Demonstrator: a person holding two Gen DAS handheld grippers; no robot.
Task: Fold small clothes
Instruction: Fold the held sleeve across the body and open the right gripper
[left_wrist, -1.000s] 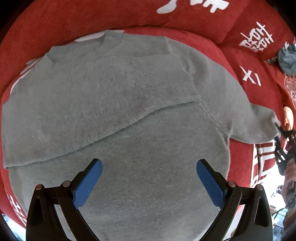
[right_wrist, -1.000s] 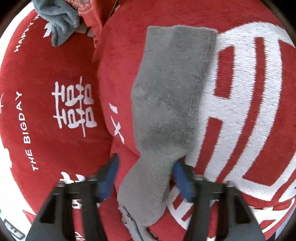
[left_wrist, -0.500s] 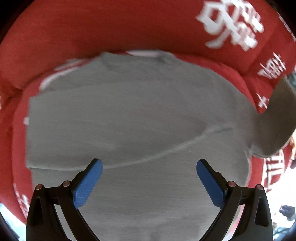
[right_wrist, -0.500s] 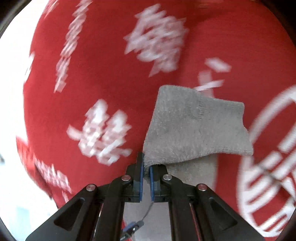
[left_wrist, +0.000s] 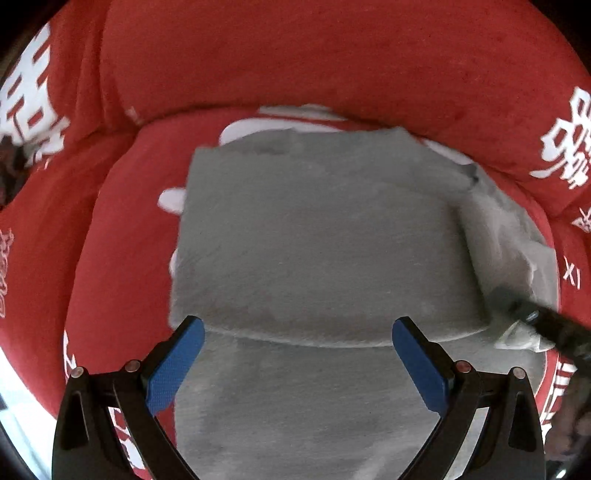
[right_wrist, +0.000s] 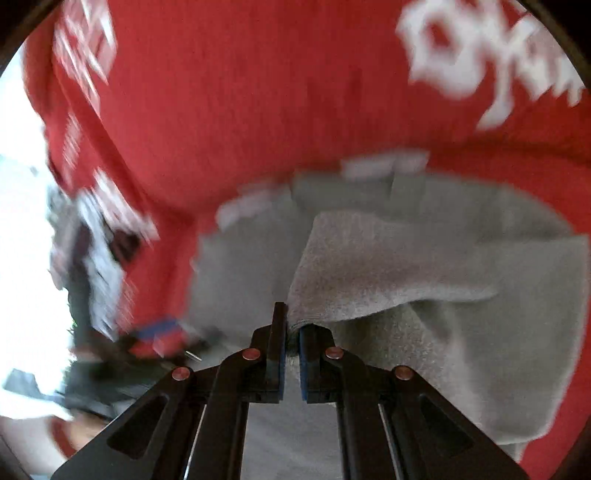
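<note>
Left side: my left gripper (left_wrist: 297, 365) hangs over the grey fuzzy knit sweater (left_wrist: 317, 236), blue pads spread wide, nothing between them. The sweater lies on the red plush cover with white lettering (left_wrist: 295, 62), its left sleeve already folded in across the body.

Right side: my right gripper (right_wrist: 291, 328) is pinched tight on the cuff of the right grey sleeve (right_wrist: 399, 266), lifted clear and draping over the sweater's body. In the left wrist view this gripper shows only as a dark blur at the sweater's right edge.

Step in hand, as I judge it: folding the second sleeve inward. Next move calls for carrying the cuff across the chest, laying it flat, then letting go. Left gripper could pin the body if it slides.
</note>
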